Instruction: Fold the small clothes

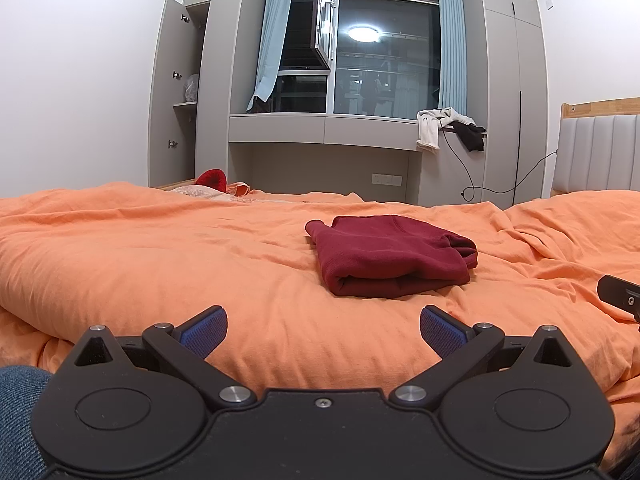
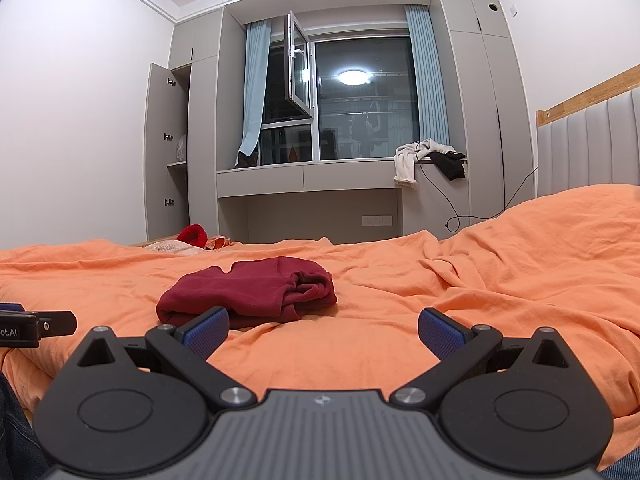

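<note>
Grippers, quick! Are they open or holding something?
Left gripper: open, holding nothing.
Right gripper: open, holding nothing; the folded dark red fabric garment lies on the bed.

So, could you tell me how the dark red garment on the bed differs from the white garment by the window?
The dark red garment is folded into a compact stack; the white garment is unfolded and crumpled. The dark red garment lies flat on the orange duvet; the white garment hangs over the window ledge. Neither is touched by a gripper.
</note>
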`<state>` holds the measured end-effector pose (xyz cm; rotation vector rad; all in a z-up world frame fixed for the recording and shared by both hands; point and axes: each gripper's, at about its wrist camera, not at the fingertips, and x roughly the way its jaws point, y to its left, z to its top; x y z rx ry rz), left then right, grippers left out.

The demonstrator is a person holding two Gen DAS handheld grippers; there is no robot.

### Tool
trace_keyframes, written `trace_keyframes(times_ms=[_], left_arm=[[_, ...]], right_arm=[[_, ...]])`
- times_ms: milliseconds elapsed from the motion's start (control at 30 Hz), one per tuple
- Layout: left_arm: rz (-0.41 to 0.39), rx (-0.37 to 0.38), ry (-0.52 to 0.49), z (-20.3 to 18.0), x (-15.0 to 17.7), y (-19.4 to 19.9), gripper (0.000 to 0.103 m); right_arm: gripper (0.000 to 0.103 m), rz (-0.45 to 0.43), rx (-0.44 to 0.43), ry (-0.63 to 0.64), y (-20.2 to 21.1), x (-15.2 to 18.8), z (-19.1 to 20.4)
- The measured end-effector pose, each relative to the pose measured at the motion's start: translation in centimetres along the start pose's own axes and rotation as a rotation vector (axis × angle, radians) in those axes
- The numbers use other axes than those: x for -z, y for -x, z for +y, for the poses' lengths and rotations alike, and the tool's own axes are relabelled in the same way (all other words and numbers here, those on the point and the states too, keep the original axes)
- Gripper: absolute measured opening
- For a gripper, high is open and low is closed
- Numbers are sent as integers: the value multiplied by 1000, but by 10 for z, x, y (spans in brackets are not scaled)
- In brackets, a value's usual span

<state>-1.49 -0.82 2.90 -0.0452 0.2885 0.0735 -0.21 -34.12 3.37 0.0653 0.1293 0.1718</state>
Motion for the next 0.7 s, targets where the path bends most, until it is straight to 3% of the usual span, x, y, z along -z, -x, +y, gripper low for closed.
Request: trace_keyframes(times_ms=[700], left_arm=[[9,2,0,-1,1,-1,102]], right_arm=[[103,2,0,0,1,-1,0]])
